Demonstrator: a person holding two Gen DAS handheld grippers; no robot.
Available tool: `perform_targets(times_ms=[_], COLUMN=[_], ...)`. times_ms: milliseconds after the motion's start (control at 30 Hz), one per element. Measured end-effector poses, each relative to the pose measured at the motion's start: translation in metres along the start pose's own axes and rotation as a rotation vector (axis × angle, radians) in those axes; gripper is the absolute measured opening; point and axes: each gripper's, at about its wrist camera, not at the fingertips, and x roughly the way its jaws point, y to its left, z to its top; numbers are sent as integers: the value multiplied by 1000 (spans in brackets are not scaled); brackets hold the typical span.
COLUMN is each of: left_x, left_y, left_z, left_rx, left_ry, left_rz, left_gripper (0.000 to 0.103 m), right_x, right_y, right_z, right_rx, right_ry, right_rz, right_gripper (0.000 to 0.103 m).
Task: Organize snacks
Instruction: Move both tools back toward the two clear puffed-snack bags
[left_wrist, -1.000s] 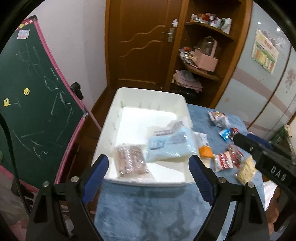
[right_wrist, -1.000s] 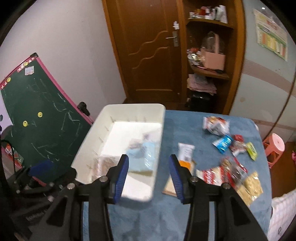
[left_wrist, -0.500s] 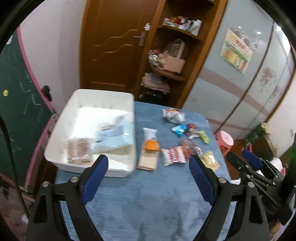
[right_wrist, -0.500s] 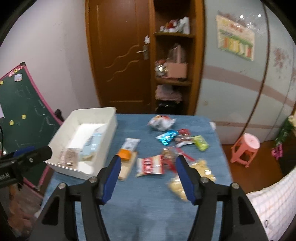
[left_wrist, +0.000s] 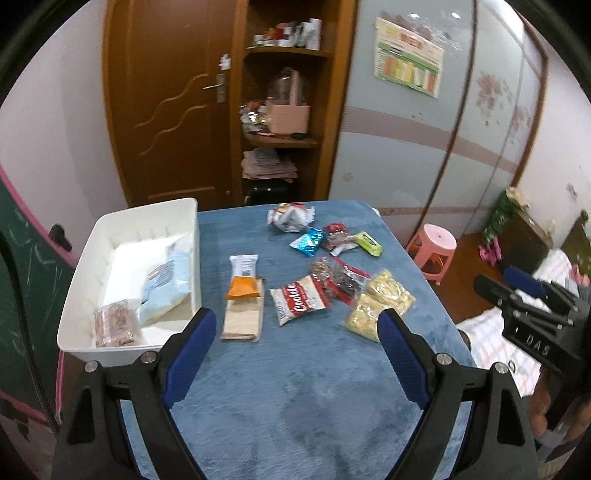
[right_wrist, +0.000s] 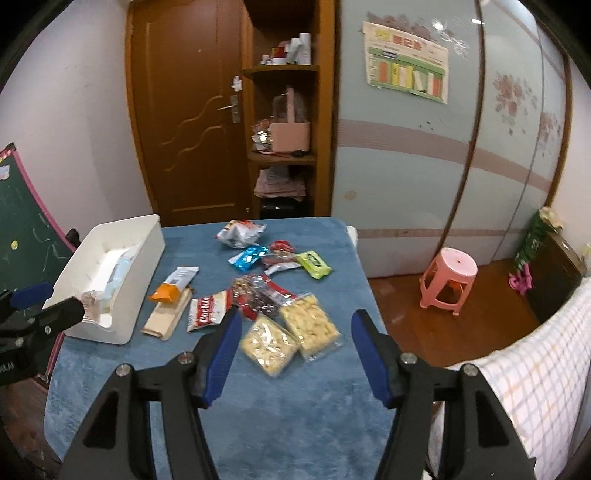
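Observation:
A white bin (left_wrist: 85, 295) stands at the left end of the blue-covered table (left_wrist: 295, 406). Inside it lie a light blue packet (left_wrist: 166, 284) and a brown packet (left_wrist: 116, 326). Loose snacks lie to its right: an orange-and-white bar (left_wrist: 243, 280) on a tan box (left_wrist: 243, 321), a Cookie bag (left_wrist: 301, 301), two yellow cracker packs (right_wrist: 291, 332) and several small packets behind. My left gripper (left_wrist: 295, 332) hangs open over the table's near half, holding nothing. My right gripper (right_wrist: 297, 325) is open above the cracker packs, apart from them.
A pink stool (right_wrist: 448, 277) stands on the wooden floor right of the table. A checked cloth (right_wrist: 535, 369) lies at the near right. A green chalkboard (right_wrist: 22, 229) leans left of the bin. A wooden door and a shelf unit (right_wrist: 284, 147) are behind.
Both grippers have swung to the right, from over the bin to the loose snacks on the cloth. The right gripper's jaws have widened. The left jaws stay wide.

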Motion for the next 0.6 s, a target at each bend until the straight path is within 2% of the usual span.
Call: perform_targets(times_ms=[133,233,400,600], left_x=[8,21,48,85], left_y=[-14,-20,-24,-33], left_z=[0,-3,-15,-26], left_rx=[42,69,83,70], left_ry=[23,68,144,221], left_rz=[-17,-31,-52,-79], left_gripper=[88,88,88,88], right_x=[0,7,31,64], right_y=[-10,-13,-20,-40], right_z=[0,-4,-14,-23], right_rx=[9,11,24,102], right_ry=[3,15,77,169], right_rz=[-4,-9,-9,22], right_gripper=[62,62,62,62])
